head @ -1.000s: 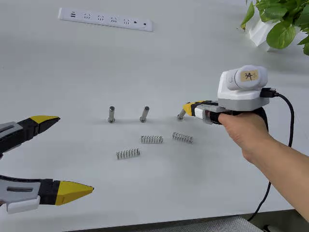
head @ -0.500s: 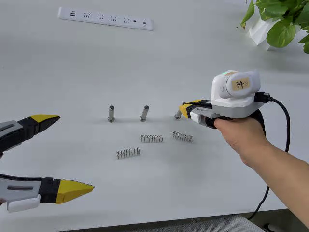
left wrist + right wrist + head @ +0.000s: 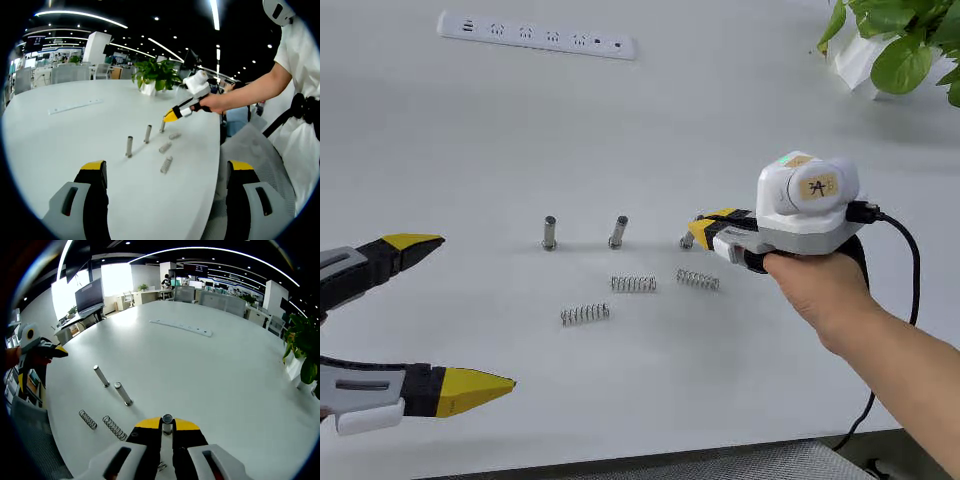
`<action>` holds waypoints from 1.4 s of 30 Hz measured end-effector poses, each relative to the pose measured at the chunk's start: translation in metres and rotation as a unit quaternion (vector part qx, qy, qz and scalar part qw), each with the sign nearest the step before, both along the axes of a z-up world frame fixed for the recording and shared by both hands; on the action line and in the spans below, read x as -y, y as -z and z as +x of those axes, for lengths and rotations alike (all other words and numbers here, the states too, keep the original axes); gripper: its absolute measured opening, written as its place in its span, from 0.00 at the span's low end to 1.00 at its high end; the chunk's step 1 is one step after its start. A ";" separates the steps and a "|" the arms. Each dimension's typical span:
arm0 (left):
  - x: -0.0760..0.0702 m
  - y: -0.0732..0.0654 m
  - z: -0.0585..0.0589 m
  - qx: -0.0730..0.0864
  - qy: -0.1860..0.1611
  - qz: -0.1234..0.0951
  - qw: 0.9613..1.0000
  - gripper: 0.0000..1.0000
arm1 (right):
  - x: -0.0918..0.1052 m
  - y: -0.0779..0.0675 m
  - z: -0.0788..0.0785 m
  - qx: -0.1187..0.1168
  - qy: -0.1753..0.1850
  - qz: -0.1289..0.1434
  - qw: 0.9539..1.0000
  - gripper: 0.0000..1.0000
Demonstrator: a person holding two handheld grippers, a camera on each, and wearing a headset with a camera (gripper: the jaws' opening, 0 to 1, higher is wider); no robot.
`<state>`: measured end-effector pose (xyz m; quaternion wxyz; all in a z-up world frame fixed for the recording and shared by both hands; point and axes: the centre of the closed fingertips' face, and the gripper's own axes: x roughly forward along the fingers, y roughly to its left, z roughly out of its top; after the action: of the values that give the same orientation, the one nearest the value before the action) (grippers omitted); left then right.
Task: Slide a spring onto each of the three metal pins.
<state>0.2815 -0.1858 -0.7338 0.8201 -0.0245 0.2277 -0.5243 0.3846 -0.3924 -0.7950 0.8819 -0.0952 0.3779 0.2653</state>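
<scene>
White tabletop [image 3: 740, 130], matte. Three metal pins in a row across the middle of the head view: left pin [image 3: 549, 232], middle pin [image 3: 617, 232], right pin [image 3: 687, 240]. Left pin upright; middle pin leaning a little; right pin largely hidden behind the tips of the right gripper [image 3: 698, 232].

Three springs lying flat on the tabletop just in front of the row, none on a pin: left spring [image 3: 585, 315], middle spring [image 3: 633, 284], right spring [image 3: 698, 280]. All three apart from one another and from the pins; left spring nearest the person.

Right gripper held in a hand [image 3: 815, 290] reaching in from the right, roughly level with the tabletop. In the right gripper view, yellow-tipped fingers [image 3: 147, 424] pressed against the right pin from both sides, round pin head showing in the narrow slot between them. Pinching it near the top. Cannot tell whether its foot touches the tabletop.

Left gripper [image 3: 478, 311] low at the left edge of the head view, well apart from pins and springs. In the left gripper view, its fingers [image 3: 93, 166] spread wide, gripping nothing.

Power strip [image 3: 535, 36] along the far side of the tabletop. Potted plant [image 3: 905, 45] at the far right corner.
</scene>
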 end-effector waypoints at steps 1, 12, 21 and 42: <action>0.000 0.000 0.000 0.000 0.000 0.000 1.000 0.99 | 0.001 0.001 0.002 0.000 0.000 0.001 1.000 0.03; 0.002 -0.001 -0.001 -0.001 0.000 -0.001 1.000 0.99 | 0.000 0.004 0.002 0.007 -0.011 -0.004 1.000 0.03; 0.002 -0.001 -0.001 0.001 0.001 -0.002 1.000 0.99 | 0.002 0.006 0.002 0.013 -0.016 -0.007 1.000 0.04; 0.004 -0.003 0.002 0.000 0.000 -0.005 1.000 0.99 | -0.006 0.001 -0.002 0.017 -0.021 -0.007 1.000 0.07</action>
<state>0.2831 -0.1896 -0.7311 0.8200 -0.0285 0.2254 -0.5253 0.3826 -0.3861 -0.7956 0.8818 -0.1137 0.3625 0.2795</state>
